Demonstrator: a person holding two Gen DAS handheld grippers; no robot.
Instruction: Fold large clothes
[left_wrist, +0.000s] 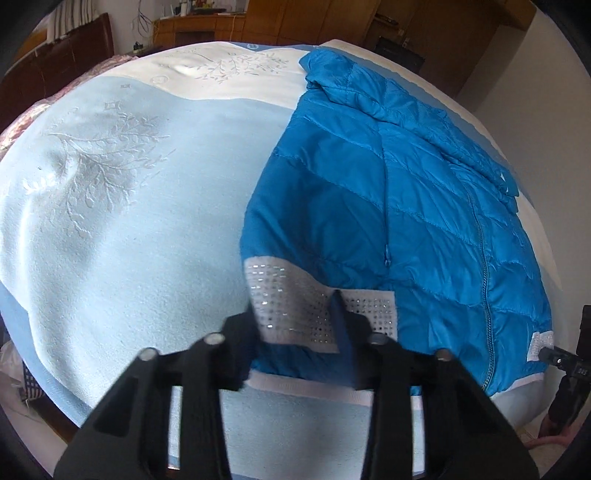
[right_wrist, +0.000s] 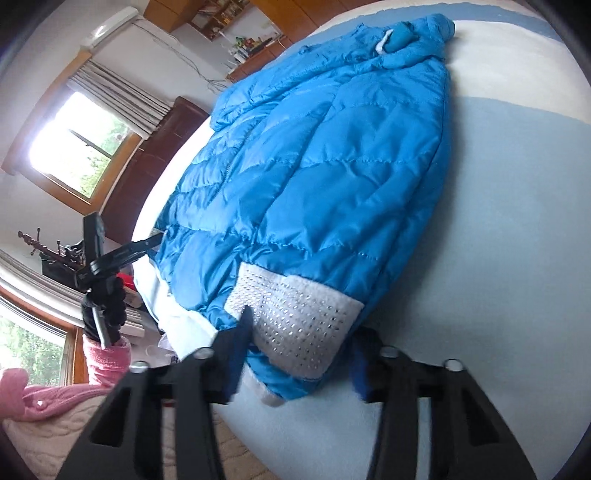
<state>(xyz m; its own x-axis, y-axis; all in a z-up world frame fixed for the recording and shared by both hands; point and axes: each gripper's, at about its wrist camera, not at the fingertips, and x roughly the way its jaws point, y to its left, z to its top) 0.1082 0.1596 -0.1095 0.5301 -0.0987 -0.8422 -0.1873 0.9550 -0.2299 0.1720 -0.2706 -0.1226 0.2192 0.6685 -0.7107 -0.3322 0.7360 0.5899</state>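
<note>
Left wrist – gripper straddles jacket

Left gripper angled down, jaws partly apart, right gripper likewise, wider gap

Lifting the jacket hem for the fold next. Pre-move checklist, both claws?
1. Left claw on target: ok, fingers straddle a studded band at the hem.
2. Right claw on target: ok, it straddles the other studded band.
3. Bands pinched: not ok, both lie flat between open fingers.
4. Jacket spread on the bed cover: ok, front up.
5. Fingers clear of the bed cover: cannot tell.
</note>
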